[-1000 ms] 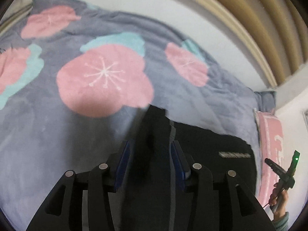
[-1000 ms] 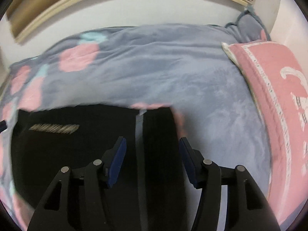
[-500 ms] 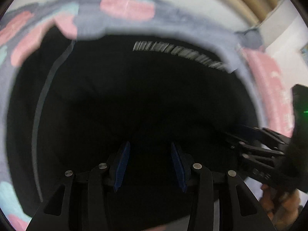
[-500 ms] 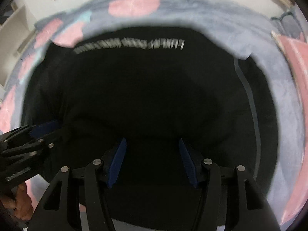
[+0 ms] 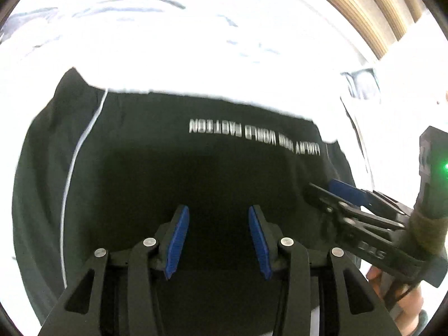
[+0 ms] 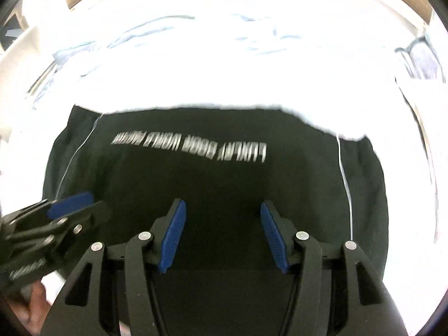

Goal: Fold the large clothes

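- The black cloth garment with a row of white printed letters lay spread flat on the overexposed pale bedding, directly ahead of and below both tongs
- The left gripper stood wide, blue pads empty, over the garment's near middle
- The right gripper stood equally wide, holding nothing
- The garment's long axis ran side to side, its white-piped side seams at either end
- Each gripper seemed nearer its own side's seam; which was closer to the cloth, I could not tell
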`<action>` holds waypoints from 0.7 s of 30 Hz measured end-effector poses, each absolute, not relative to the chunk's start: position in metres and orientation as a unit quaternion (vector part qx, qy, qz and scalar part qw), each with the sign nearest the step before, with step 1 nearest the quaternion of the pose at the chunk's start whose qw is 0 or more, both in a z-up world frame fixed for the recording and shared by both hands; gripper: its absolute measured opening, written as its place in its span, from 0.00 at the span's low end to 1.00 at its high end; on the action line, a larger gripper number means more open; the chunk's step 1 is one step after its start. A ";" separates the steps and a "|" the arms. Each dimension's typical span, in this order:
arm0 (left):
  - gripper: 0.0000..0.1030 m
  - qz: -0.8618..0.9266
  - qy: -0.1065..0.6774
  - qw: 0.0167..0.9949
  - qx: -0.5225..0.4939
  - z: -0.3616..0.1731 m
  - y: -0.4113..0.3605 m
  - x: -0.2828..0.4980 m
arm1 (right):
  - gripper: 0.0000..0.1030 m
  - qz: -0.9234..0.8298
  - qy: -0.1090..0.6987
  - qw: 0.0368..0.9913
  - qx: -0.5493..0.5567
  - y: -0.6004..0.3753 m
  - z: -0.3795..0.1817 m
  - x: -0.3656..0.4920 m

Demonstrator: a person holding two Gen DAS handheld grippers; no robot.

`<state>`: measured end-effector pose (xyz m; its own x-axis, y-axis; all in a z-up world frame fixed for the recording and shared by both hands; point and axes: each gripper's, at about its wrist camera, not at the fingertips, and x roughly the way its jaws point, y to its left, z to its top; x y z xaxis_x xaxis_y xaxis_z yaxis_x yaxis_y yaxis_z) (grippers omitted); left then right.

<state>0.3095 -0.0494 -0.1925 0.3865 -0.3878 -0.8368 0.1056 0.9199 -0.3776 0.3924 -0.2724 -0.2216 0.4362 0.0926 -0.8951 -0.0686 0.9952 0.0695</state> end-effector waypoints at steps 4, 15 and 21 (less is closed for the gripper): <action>0.44 -0.121 0.575 0.800 -0.122 -0.230 -0.056 0.343 | 0.58 0.043 0.580 0.813 0.009 -0.268 -0.272 0.433; 0.44 -0.120 0.560 0.814 -0.092 -0.219 -0.066 0.323 | 0.58 0.060 0.559 0.827 0.014 -0.272 -0.256 0.412; 0.44 -0.117 0.547 0.826 -0.074 -0.176 -0.053 0.283 | 0.59 0.075 0.541 0.838 0.010 -0.270 -0.219 0.347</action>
<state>0.2835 -0.0529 -0.1765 0.3750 -0.2739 -0.8856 0.1131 0.9617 -0.2496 0.3471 -0.2705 -0.2193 0.4043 0.1362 -0.9044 -0.1156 0.9885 0.0972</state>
